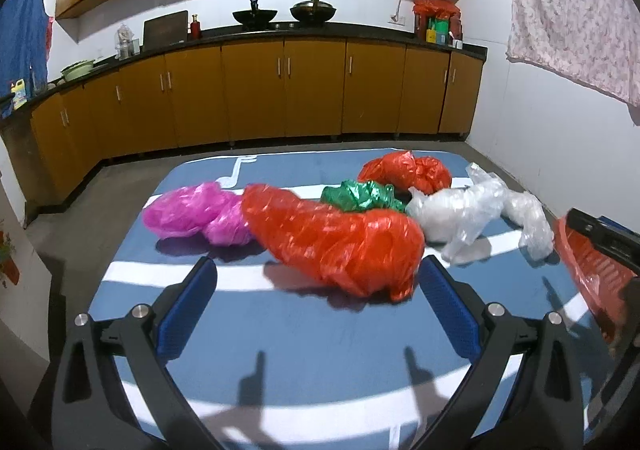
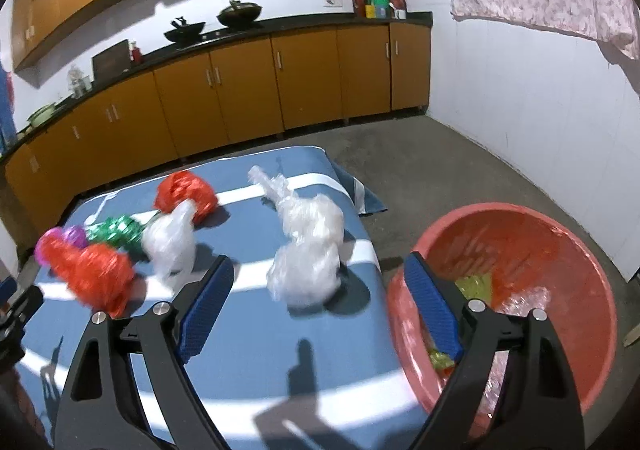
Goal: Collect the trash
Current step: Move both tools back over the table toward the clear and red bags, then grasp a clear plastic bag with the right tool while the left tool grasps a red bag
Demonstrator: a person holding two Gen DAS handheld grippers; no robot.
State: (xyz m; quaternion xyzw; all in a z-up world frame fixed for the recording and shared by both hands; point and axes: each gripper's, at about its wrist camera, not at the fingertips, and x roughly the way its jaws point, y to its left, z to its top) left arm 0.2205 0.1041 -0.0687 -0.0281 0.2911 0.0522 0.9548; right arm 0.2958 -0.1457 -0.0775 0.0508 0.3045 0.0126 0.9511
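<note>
Both grippers spread, nothing held: I'd drop left gripper (image 1: 318, 278) onto the big red bag (image 1: 336, 240) mid-tabletop (image 1: 280, 338), pinch its bunched middle, while right gripper (image 2: 318, 290) takes the clear bag (image 2: 308, 254) beside the red basin (image 2: 592, 290).

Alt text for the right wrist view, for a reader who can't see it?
The open right gripper hovers over a blue table strewn with crumpled plastic bags: clear, red, green, pink. A red basin beside the table already holds some trash.

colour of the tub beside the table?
Salmon red: the round plastic tub, shows best in the right wrist view.
</note>
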